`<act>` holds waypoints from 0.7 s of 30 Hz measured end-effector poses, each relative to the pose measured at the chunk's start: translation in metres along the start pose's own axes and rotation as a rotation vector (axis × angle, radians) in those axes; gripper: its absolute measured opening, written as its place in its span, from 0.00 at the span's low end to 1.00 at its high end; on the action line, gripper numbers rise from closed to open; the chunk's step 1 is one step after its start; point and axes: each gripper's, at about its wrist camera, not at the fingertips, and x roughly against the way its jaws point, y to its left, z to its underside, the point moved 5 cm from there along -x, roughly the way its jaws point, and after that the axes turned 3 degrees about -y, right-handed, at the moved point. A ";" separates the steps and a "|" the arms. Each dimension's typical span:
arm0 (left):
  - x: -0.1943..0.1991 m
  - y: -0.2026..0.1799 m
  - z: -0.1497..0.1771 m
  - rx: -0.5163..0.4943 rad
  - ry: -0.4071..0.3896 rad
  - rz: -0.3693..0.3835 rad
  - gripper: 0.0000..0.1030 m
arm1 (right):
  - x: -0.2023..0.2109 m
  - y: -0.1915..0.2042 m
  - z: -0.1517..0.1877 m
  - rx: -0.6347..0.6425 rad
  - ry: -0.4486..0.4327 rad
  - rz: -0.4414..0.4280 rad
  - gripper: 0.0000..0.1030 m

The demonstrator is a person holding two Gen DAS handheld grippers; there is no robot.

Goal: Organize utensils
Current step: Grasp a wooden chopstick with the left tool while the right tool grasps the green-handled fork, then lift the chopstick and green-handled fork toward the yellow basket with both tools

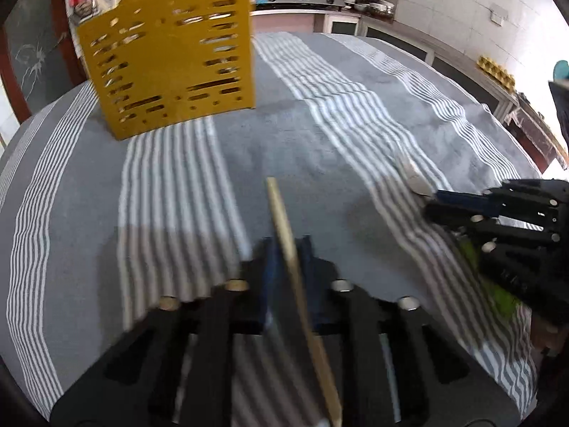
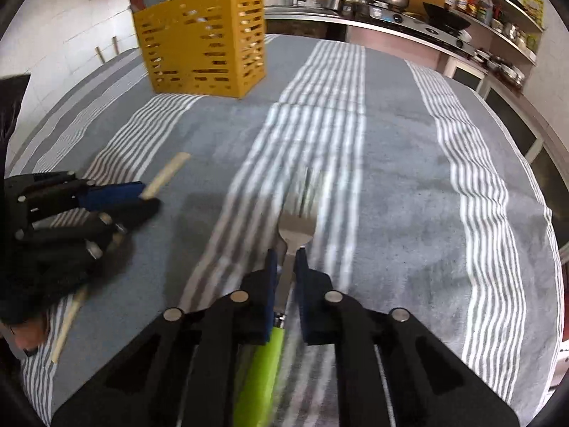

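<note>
The left gripper (image 1: 284, 249) has its jaws clamped on a flat wooden stick (image 1: 281, 213), which points forward over a grey striped cloth (image 1: 320, 135); the right gripper (image 2: 286, 259) is clamped on the neck of a green-handled fork (image 2: 297, 227), tines forward; a yellow slotted holder (image 2: 202, 39) stands at the cloth's far left, with other sticks inside.

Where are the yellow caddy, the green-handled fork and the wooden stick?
yellow caddy (image 2: 206, 42): right wrist view, perforated front wall.
green-handled fork (image 2: 297, 229): right wrist view, metal head ahead of the right tool.
wooden stick (image 1: 281, 213): left wrist view, shaft ahead of the left tool.
</note>
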 end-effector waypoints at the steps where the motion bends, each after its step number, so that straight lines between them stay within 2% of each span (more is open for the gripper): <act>1: 0.000 0.003 0.000 0.006 0.004 0.006 0.10 | 0.000 -0.001 0.000 -0.002 0.002 -0.004 0.07; 3: -0.001 0.005 -0.001 0.011 0.021 0.021 0.10 | -0.001 0.000 -0.001 0.009 0.011 -0.002 0.07; 11: -0.008 -0.003 -0.007 -0.076 0.105 0.003 0.10 | -0.002 0.000 -0.001 0.021 0.063 -0.005 0.06; 15: -0.012 -0.011 -0.008 -0.142 0.117 -0.036 0.08 | -0.005 -0.003 -0.002 -0.014 0.055 -0.022 0.06; 21: -0.004 -0.002 -0.011 -0.038 0.052 0.031 0.05 | 0.003 -0.007 -0.007 -0.066 -0.015 -0.055 0.06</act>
